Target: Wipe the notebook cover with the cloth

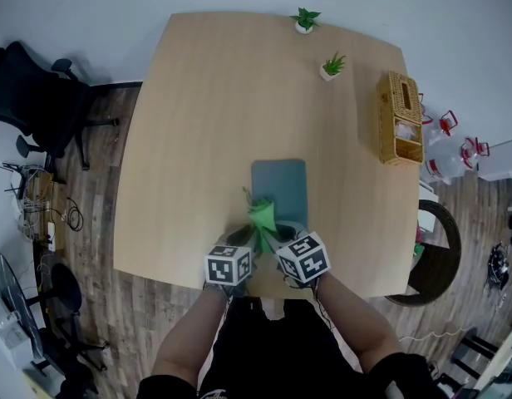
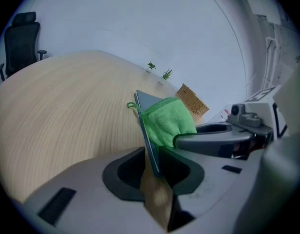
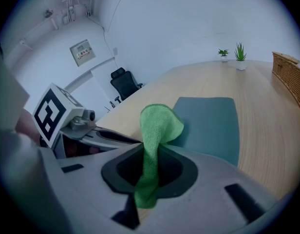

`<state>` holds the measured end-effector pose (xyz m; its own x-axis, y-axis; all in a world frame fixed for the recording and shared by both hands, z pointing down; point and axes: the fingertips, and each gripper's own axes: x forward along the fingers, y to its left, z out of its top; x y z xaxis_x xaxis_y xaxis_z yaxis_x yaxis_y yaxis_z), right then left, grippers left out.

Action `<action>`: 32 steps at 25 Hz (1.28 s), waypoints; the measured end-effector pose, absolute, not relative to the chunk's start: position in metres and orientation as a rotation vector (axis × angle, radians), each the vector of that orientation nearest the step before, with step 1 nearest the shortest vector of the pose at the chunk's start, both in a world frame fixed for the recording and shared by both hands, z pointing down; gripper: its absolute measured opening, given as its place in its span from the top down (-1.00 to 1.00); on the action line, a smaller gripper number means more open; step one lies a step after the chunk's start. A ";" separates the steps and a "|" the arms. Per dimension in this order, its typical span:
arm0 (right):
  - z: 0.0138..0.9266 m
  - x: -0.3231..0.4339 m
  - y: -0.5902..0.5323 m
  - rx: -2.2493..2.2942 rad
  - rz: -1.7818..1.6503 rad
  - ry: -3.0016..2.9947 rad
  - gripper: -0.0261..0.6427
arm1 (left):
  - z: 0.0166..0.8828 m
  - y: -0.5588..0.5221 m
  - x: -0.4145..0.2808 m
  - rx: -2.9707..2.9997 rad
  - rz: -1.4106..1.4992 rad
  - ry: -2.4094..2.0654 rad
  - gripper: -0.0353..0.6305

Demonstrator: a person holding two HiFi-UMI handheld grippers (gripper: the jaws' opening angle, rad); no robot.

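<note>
The head view shows the flat grey-blue rectangular notebook (image 1: pixel 280 186) lying near the front of the pale wooden table (image 1: pixel 206 98). Only the gripper views show the jaws: the right gripper (image 3: pixel 151 167) clenches the bunched bright-green fuzzy cloth (image 3: pixel 157 126); the left gripper (image 2: pixel 151 165) is slightly parted, the notebook's edge in its gap.

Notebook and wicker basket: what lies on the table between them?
Nothing: in the head view the stretch of table between the notebook and the wicker basket is bare wood.
</note>
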<state>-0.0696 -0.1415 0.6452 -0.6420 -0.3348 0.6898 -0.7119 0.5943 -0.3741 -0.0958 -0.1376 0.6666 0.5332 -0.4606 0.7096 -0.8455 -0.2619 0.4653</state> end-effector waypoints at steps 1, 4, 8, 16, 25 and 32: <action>0.648 -0.071 -0.142 0.814 0.871 -2.243 0.75 | 0.667 -0.138 -0.096 1.899 0.557 -1.065 0.65; 0.653 -0.072 -0.144 0.782 0.856 -2.210 0.75 | 0.666 -0.138 -0.096 1.895 0.555 -1.055 0.65; 0.655 -0.074 -0.145 0.749 0.815 -2.176 0.75 | 0.667 -0.138 -0.096 1.886 0.552 -1.038 0.66; 0.657 -0.076 -0.149 0.708 0.801 -2.133 0.75 | 0.666 -0.137 -0.097 1.889 0.555 -1.037 0.67; 0.657 -0.079 -0.165 0.680 0.801 -2.115 0.75 | 0.667 -0.137 -0.097 1.878 0.550 -1.022 0.67; 0.658 -0.082 -0.190 0.675 0.786 -2.105 0.75 | 0.668 -0.138 -0.096 1.867 0.545 -1.010 0.67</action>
